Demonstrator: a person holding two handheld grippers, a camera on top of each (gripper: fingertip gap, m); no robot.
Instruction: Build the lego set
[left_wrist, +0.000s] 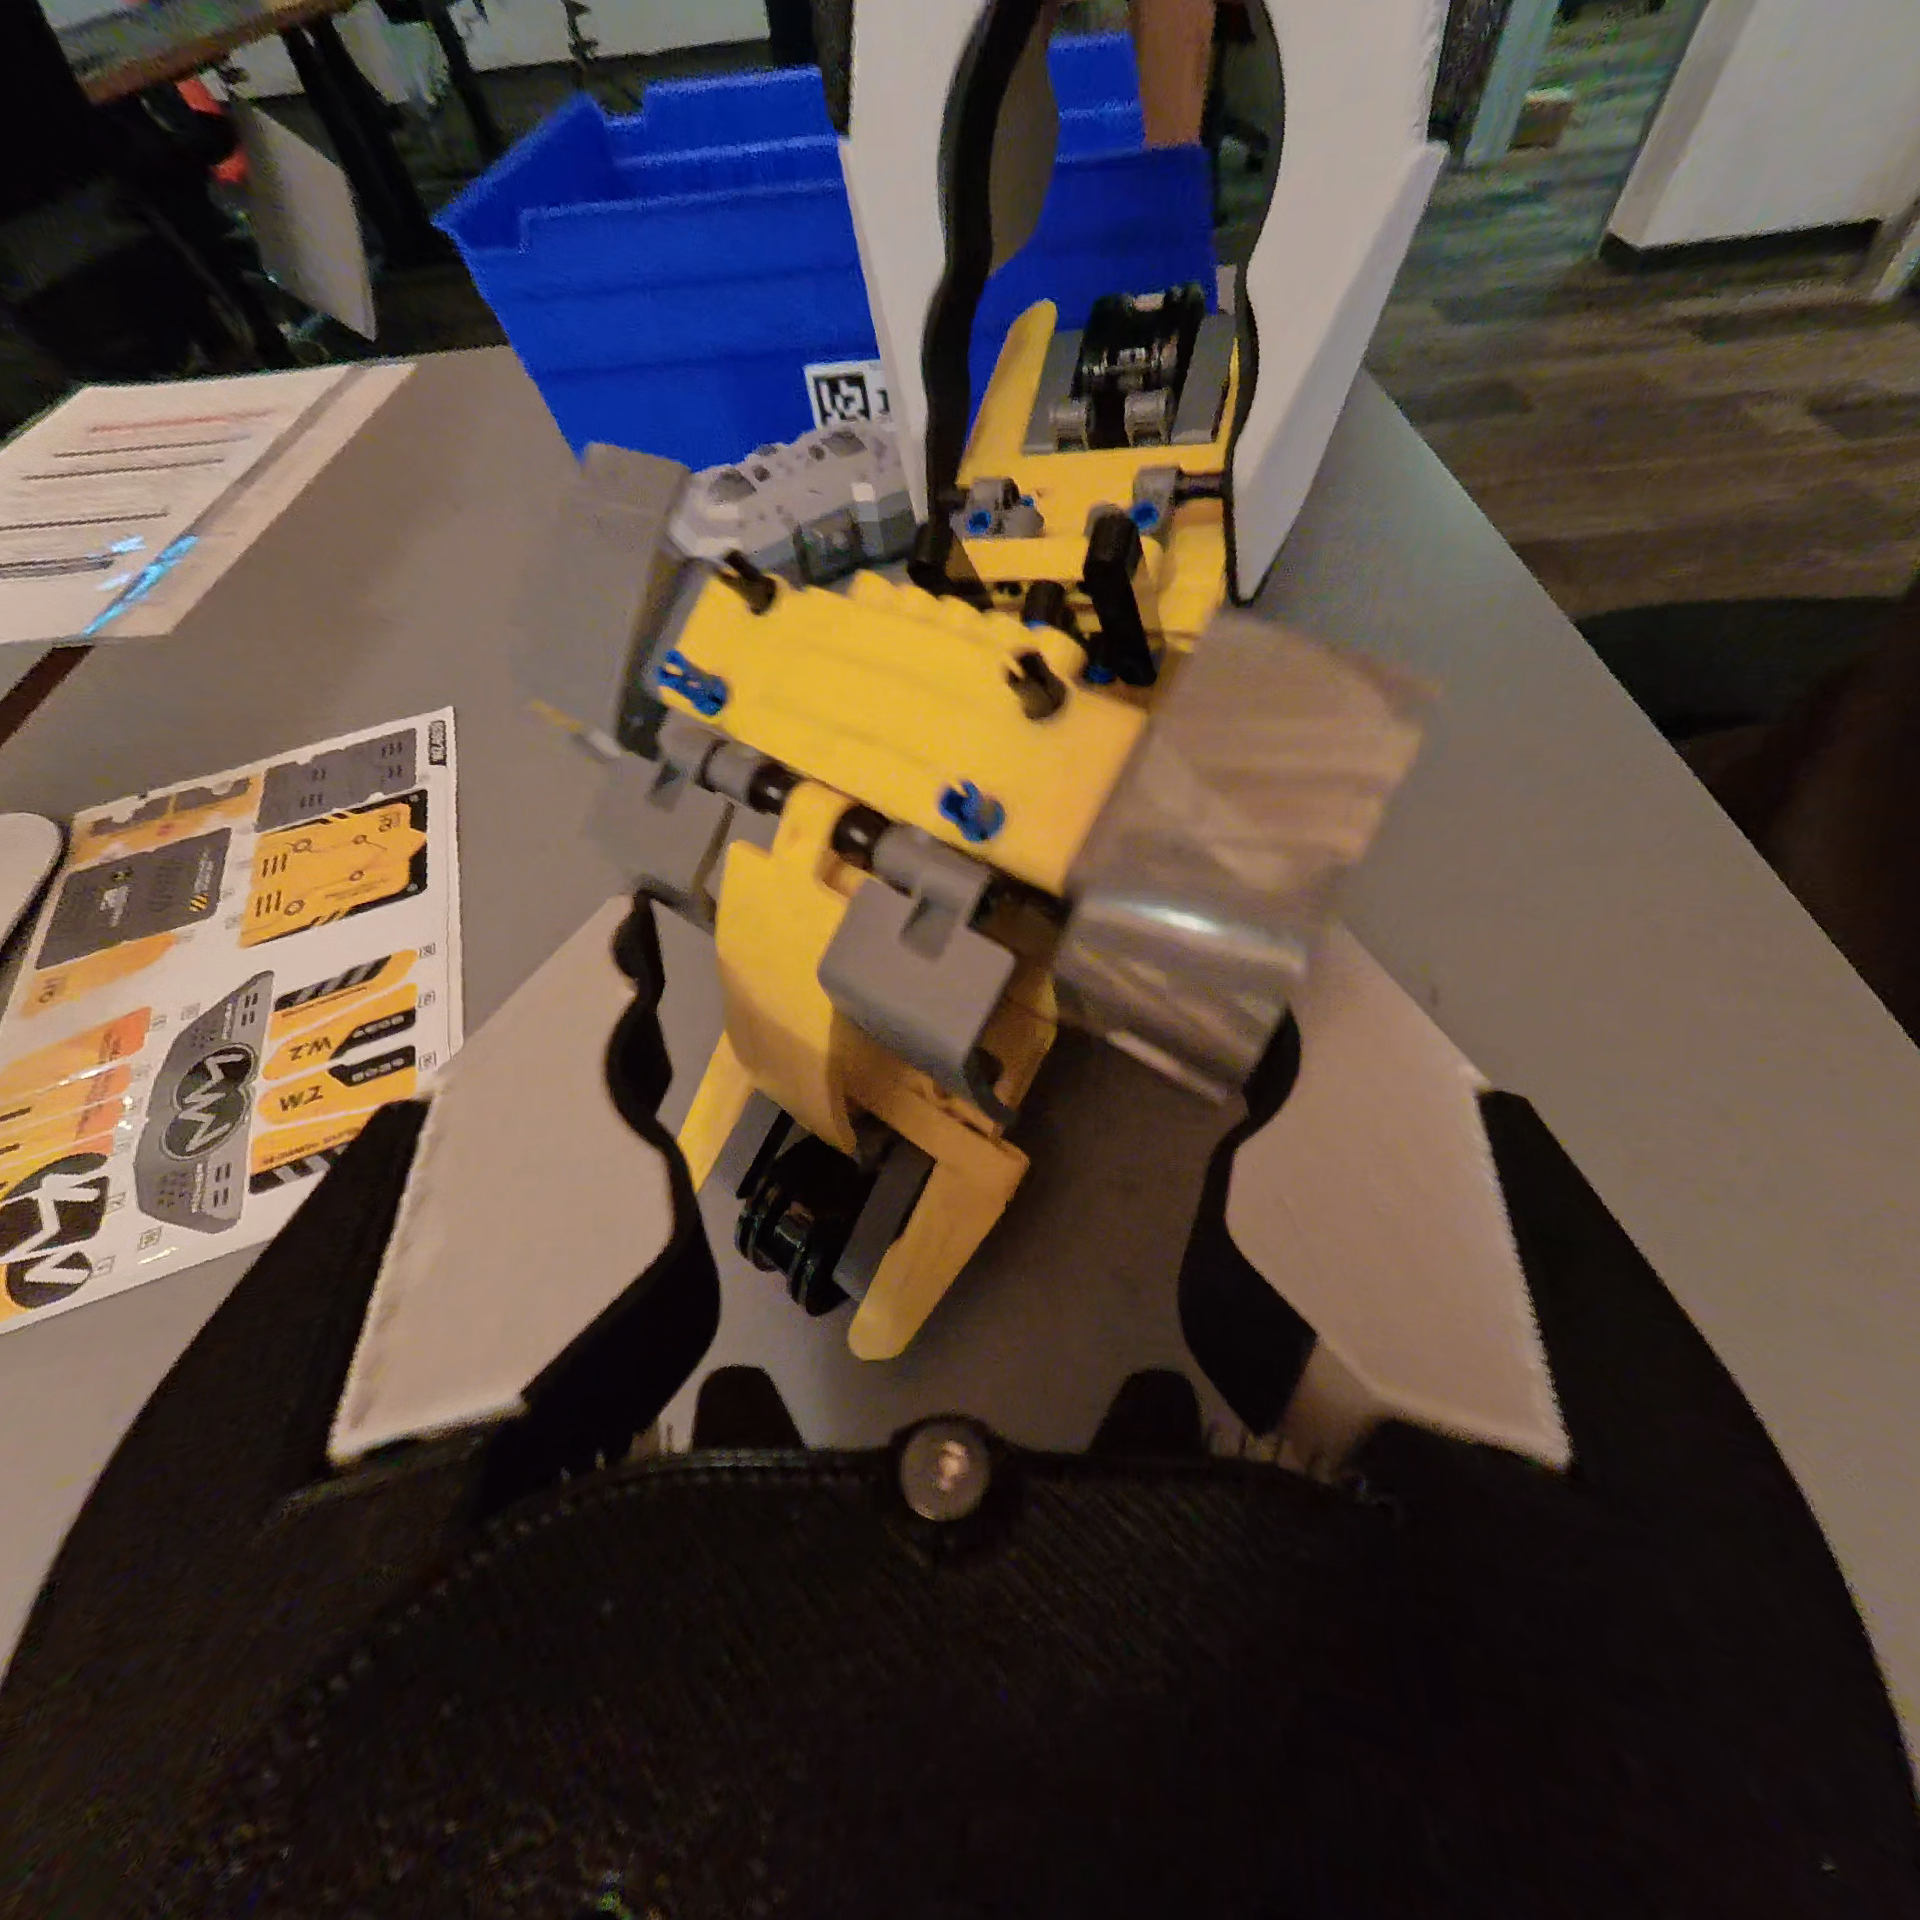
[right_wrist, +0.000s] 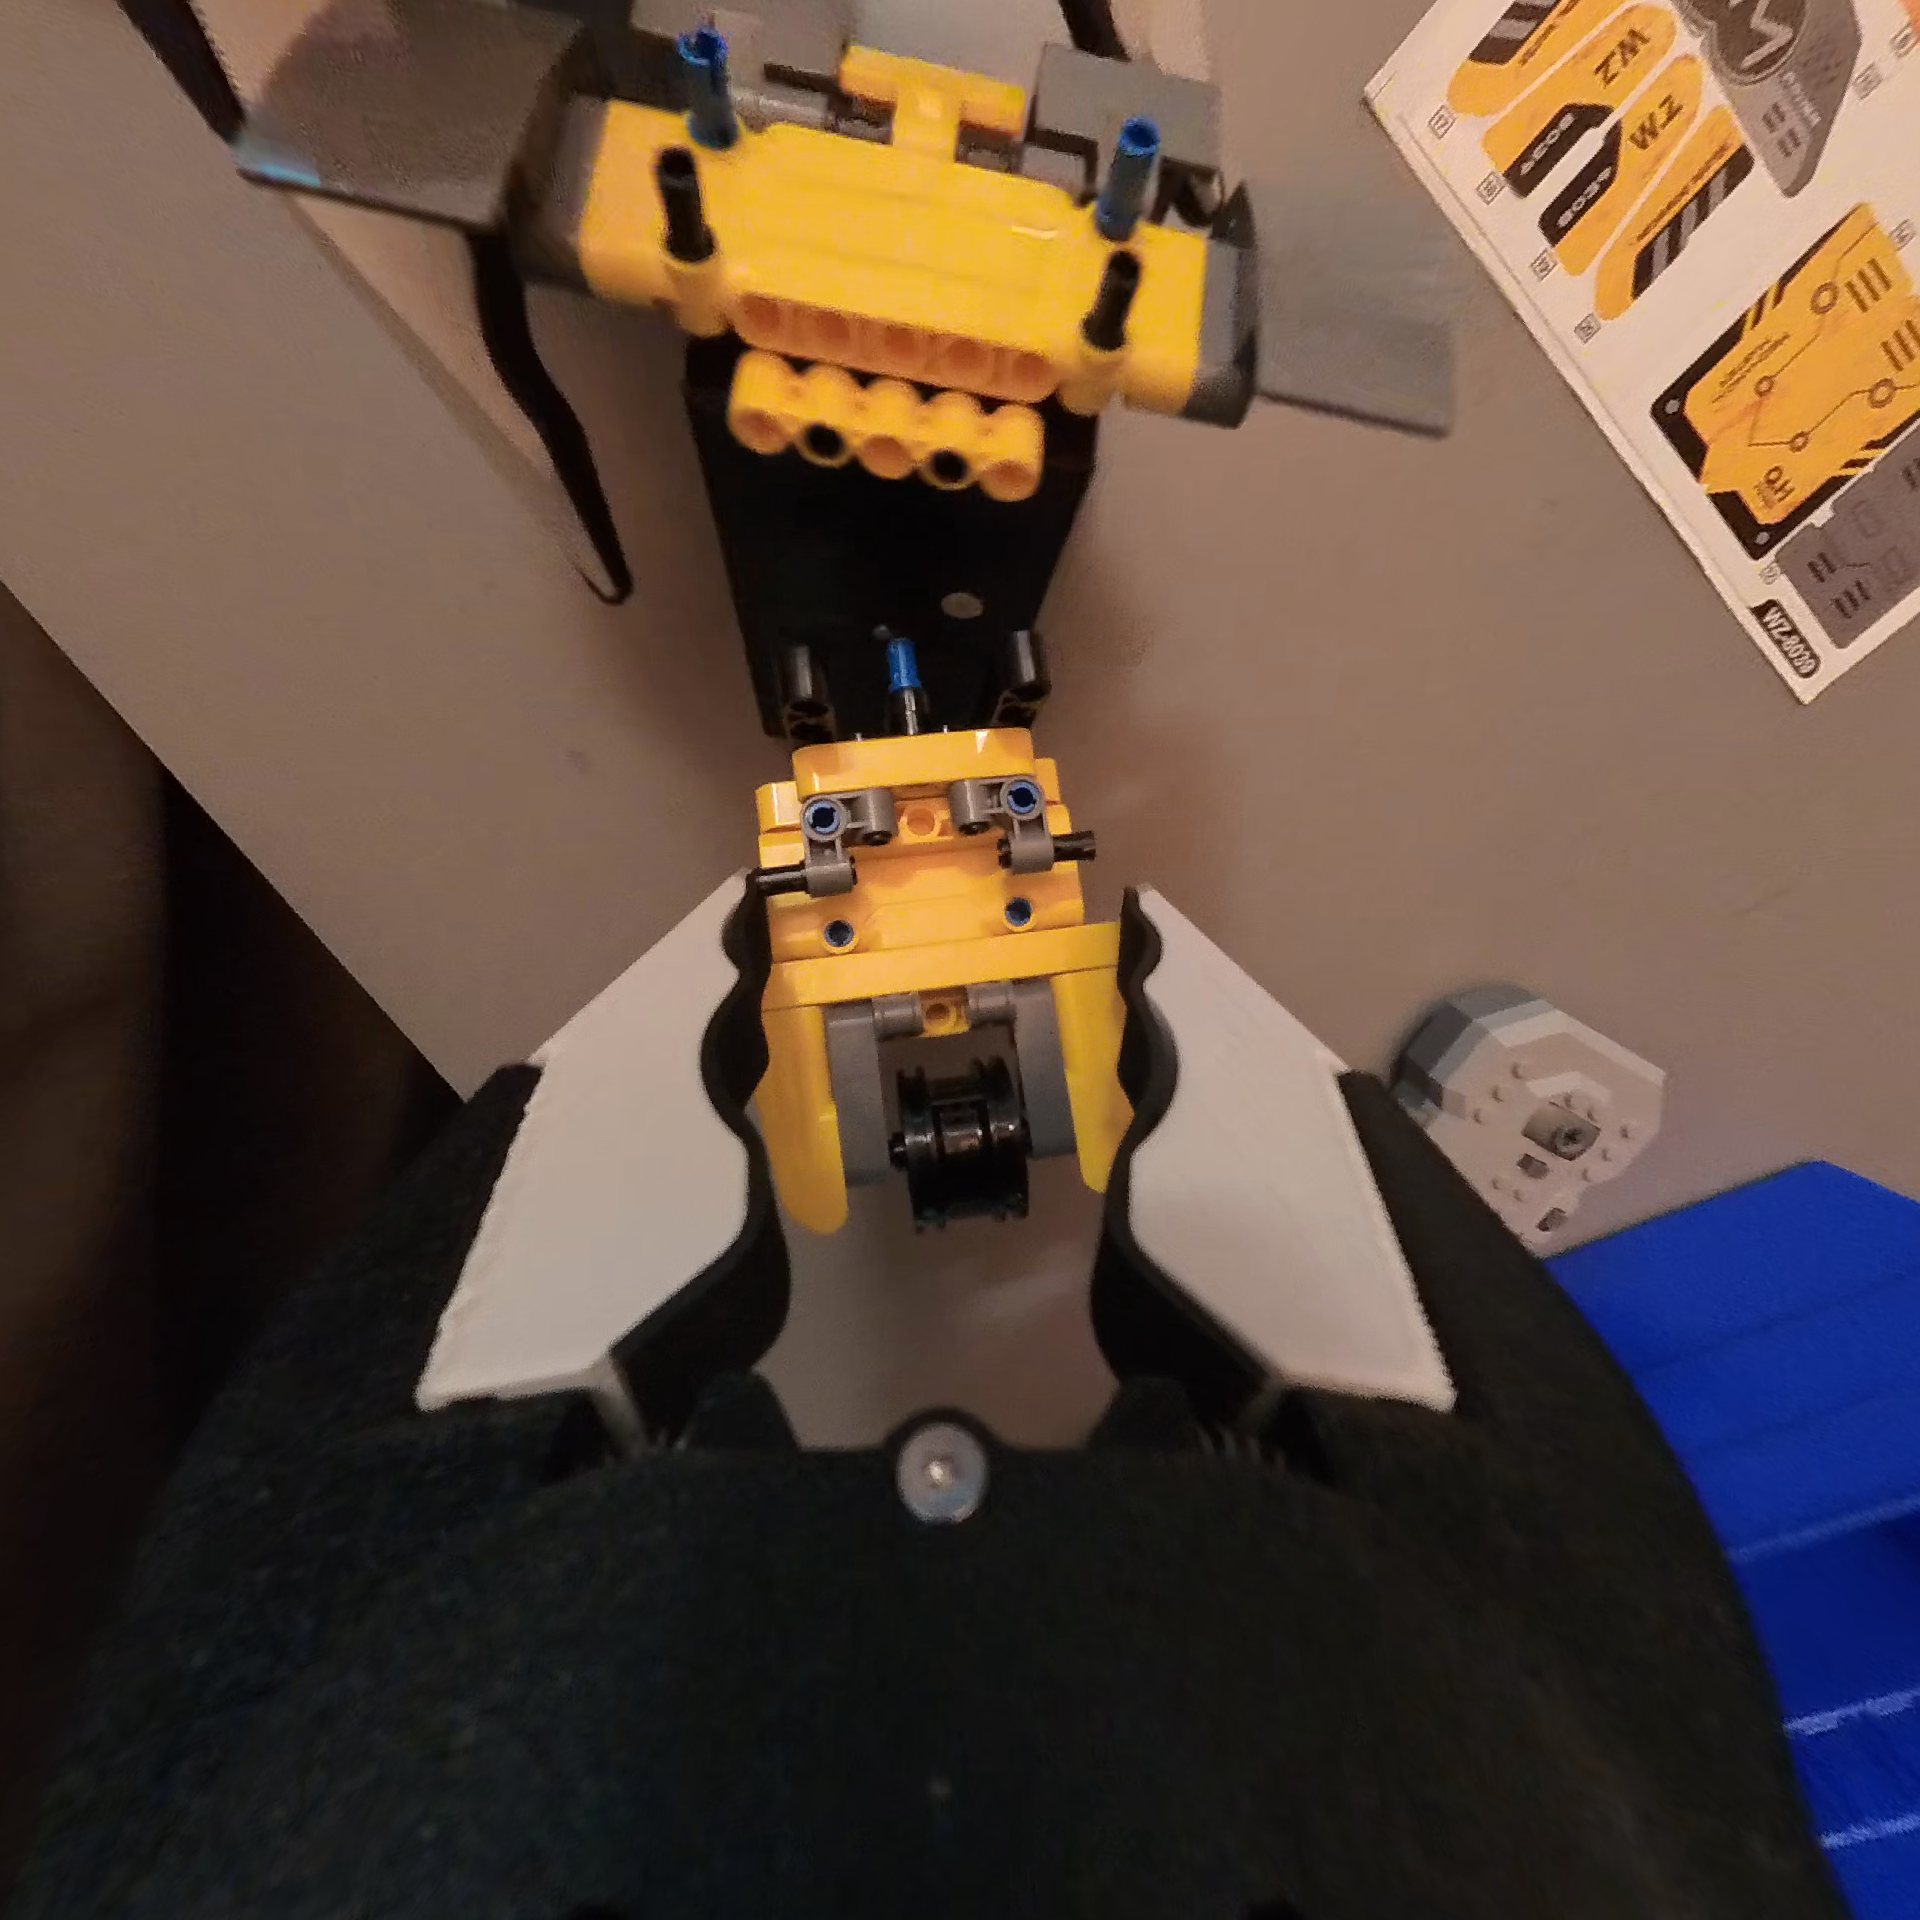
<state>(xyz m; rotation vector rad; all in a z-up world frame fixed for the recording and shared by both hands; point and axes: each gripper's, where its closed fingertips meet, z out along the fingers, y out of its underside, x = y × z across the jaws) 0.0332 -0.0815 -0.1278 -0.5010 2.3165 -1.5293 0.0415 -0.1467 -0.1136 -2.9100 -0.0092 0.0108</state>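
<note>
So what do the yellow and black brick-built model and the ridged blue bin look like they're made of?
Yellow and black brick-built model: looks like hard moulded plastic with a smooth, slightly glossy finish; it shows round pin holes, blue connector pegs and crisp edges. Ridged blue bin: probably rigid plastic with a duller finish, judging by its uniform colour and stepped, moulded walls.

place: we read it as an office | signs: carpeted floor (left_wrist: 1621, 343); grey bench (left_wrist: 1507, 831) with printed paper sheets (left_wrist: 156, 488); white partition panels (left_wrist: 1787, 114); blue bin (left_wrist: 665, 260)
</note>
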